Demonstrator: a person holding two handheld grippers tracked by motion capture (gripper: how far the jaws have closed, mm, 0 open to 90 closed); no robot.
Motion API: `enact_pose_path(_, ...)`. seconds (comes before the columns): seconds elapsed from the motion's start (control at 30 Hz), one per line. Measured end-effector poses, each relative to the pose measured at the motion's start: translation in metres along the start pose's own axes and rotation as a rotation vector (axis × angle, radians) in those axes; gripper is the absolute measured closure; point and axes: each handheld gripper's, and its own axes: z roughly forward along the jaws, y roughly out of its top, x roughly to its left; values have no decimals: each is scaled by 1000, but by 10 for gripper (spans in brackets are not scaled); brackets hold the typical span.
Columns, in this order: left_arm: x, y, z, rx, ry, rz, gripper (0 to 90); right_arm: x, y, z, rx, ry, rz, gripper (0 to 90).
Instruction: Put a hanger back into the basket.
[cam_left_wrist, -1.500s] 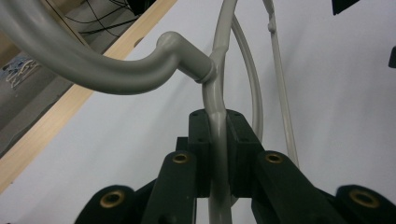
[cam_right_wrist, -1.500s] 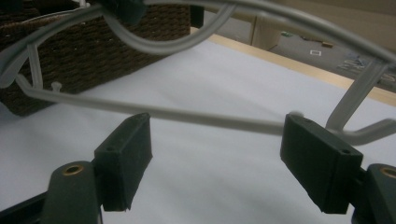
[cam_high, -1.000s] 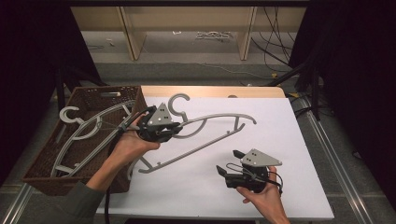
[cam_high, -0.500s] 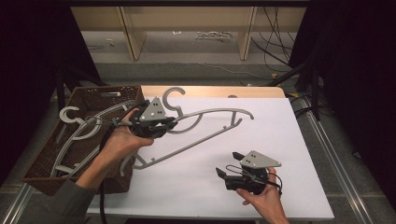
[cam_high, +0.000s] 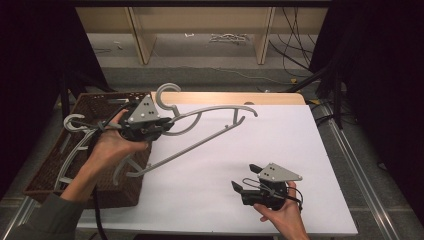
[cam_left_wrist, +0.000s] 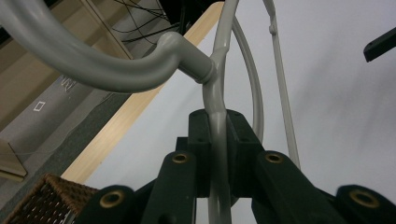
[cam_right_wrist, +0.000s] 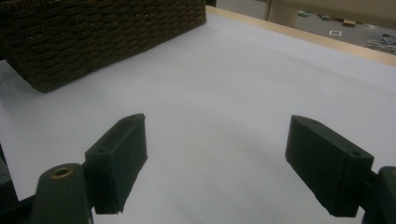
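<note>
While the right claw (cam_high: 245, 186) rests spread and empty on the near surface (cam_high: 280, 145), the left claw (cam_high: 161, 128) farther left pinches a grey hanger (cam_high: 210, 136) near its hook, lifted beside the wicker basket (cam_high: 95, 107). Its long low arm could snag the basket's rim and twist out of that narrow grip.

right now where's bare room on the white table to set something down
Free: the white tabletop between the grey plastic hanger and the right gripper, and its far right part. Crowded: the left side by the brown wicker basket, where the left gripper holds the hanger.

dim room, dark edges; white table (cam_high: 300, 145) lit from above, soft shadows; close-ups slightly blurred.
</note>
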Motion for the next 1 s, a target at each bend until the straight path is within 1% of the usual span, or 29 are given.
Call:
enact_pose_path(0.13, 9, -5, -8, 20, 30, -4, 820, 1, -1, 0, 1, 7, -3, 218)
enact_pose_path(0.17, 11, -7, -11, 25, 37, 2, 819, 1, -1, 0, -4, 6, -3, 217)
enact_pose_path(0.33, 22, -11, -23, 40, 73, 0, 820, 1, -1, 0, 6, 6, -3, 218)
enact_pose_path(0.37, 24, -12, -25, 45, 77, 1, 820, 1, -2, 1, 1, 9, -3, 217)
enact_pose_path(0.4, 26, -13, -27, 46, 82, -6, 819, 1, -1, 0, 12, 5, -4, 218)
enact_pose_path(0.43, 28, -14, -29, 45, 85, 4, 820, 1, -1, 0, 11, 7, -2, 218)
enact_pose_path(0.47, 30, -15, -31, 46, 90, 0, 820, 2, -1, 0, 18, 13, 5, 218)
enact_pose_path(0.5, 31, -17, -33, 48, 96, -6, 819, 1, -2, 0, 12, 7, -3, 218)
enact_pose_path(0.53, 33, -19, -34, 53, 100, -12, 820, 1, -2, 2, 1, 11, -2, 218)
enact_pose_path(0.6, 37, -22, -36, 58, 108, -23, 820, 1, -2, 2, 3, 17, 9, 217)
enact_pose_path(0.63, 38, -24, -37, 62, 111, -19, 820, 1, -2, 2, 6, 20, 10, 218)
enact_pose_path(0.7, 42, -28, -39, 66, 114, -28, 819, 0, -2, 2, 4, 22, 14, 218)
enact_pose_path(0.73, 44, -30, -40, 68, 117, -32, 819, -1, -2, 3, -16, 22, 9, 217)
enact_pose_path(0.77, 45, -31, -40, 71, 122, -41, 820, -1, -1, 3, -7, 19, 12, 217)
enact_pose_path(0.8, 47, -33, -41, 75, 129, -37, 819, -1, -1, 3, -6, 24, 14, 217)
enact_pose_path(0.83, 48, -35, -41, 80, 134, -41, 819, -1, -1, 4, -5, 28, 14, 217)
enact_pose_path(0.93, 50, -41, -43, 88, 151, -53, 819, -1, 0, 7, -9, 31, -8, 217)
enact_pose_path(1.0, 51, -44, -44, 89, 157, -57, 819, -1, 1, 9, 1, 40, -12, 217)
